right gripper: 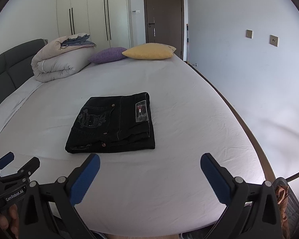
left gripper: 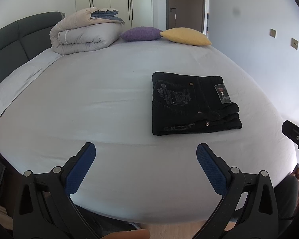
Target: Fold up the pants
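Note:
Black jeans (left gripper: 191, 103) lie folded into a compact rectangle on the white bed sheet (left gripper: 109, 103), back pocket and leather label facing up. They also show in the right wrist view (right gripper: 113, 123). My left gripper (left gripper: 146, 149) is open and empty, held above the near edge of the bed, to the near left of the jeans. My right gripper (right gripper: 150, 160) is open and empty, just in front of the jeans' near edge. The left gripper also shows in the right wrist view (right gripper: 20, 160) at lower left, and part of the right gripper shows at the right edge of the left wrist view.
A folded duvet (left gripper: 85, 31) sits at the far left of the bed by the dark headboard (left gripper: 14, 39). A purple cushion (left gripper: 141, 33) and a yellow cushion (left gripper: 186, 36) lie at the far edge. Wardrobes and a door stand behind.

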The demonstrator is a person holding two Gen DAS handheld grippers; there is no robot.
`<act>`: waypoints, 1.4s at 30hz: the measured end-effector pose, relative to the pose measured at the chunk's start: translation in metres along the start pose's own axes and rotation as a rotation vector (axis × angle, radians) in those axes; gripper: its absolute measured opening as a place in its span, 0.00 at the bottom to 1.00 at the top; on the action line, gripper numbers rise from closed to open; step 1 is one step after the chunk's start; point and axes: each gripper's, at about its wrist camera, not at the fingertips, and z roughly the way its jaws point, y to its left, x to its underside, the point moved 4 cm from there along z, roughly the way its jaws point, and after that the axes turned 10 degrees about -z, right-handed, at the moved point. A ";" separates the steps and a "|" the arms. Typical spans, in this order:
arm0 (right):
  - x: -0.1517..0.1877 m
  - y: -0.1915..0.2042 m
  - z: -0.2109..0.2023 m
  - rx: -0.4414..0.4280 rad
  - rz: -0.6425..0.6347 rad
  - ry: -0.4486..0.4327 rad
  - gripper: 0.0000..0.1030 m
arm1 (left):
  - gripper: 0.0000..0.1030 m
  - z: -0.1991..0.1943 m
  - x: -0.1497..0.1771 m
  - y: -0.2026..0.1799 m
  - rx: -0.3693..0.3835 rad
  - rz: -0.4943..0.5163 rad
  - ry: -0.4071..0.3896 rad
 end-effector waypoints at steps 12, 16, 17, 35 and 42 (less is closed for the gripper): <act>0.002 0.006 0.000 0.002 -0.011 0.008 1.00 | 1.00 0.005 0.004 0.000 0.003 -0.003 0.010; 0.003 0.007 0.001 0.005 -0.013 0.011 1.00 | 1.00 0.006 0.004 -0.001 0.004 -0.004 0.011; 0.003 0.007 0.001 0.005 -0.013 0.011 1.00 | 1.00 0.006 0.005 -0.001 0.005 -0.004 0.012; 0.006 0.007 0.008 0.013 -0.020 0.018 1.00 | 1.00 0.011 0.007 -0.001 0.018 -0.011 0.025; 0.007 0.008 0.008 0.013 -0.022 0.019 1.00 | 1.00 0.011 0.007 -0.001 0.016 -0.011 0.026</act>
